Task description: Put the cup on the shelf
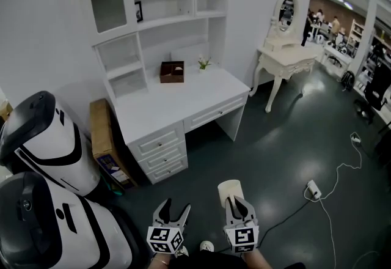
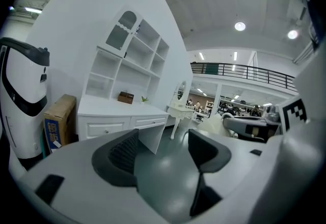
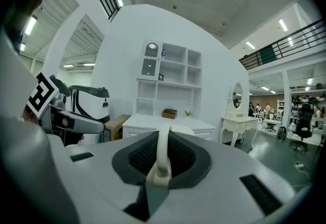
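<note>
Being pinched by a thin cream part between the nearly closed jaws of the right hand-held gripper (image 1: 237, 205) (image 3: 163, 159), a cream-coloured cup (image 1: 230, 191) (image 3: 162, 149) is being held low over the dark grey-green floor (image 1: 281, 145). It is being kept well apart from the white worktop (image 1: 183, 103) and the tall white shelf unit (image 1: 177, 16) rising from the back of it. The left hand-held gripper (image 1: 175, 205) (image 2: 163, 149) is being held just beside the right one, its jaws being kept wide apart with nothing between them. A small brown box (image 1: 172, 71) and a small green plant (image 1: 203, 63) are being carried on the worktop. A brown cardboard carton (image 1: 104, 139) is being leaned against the worktop's left side, next to two white-and-black machines (image 1: 43, 139).
</note>
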